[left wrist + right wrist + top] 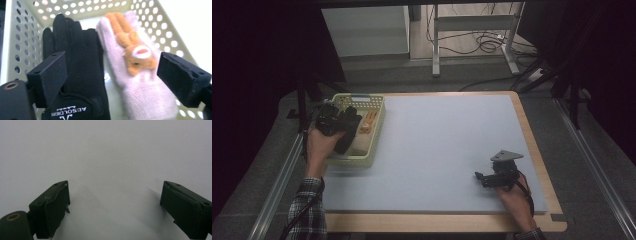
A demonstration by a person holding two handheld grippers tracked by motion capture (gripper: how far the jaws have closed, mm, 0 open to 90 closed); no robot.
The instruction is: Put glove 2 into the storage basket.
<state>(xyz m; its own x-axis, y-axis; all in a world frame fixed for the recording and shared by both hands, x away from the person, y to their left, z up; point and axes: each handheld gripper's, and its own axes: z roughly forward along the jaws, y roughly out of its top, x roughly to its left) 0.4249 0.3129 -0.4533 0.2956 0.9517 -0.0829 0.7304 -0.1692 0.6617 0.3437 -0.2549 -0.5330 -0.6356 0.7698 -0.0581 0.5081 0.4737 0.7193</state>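
At bench's left edge, in basket | left gripper jaws wide, empty, above black glove and pink glove | both soft, light, probably floppy; pinch cuff | right gripper jaws wide, empty

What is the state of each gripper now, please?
Left gripper: open, holding nothing, above the gloves in the basket.
Right gripper: open, holding nothing, over the table.
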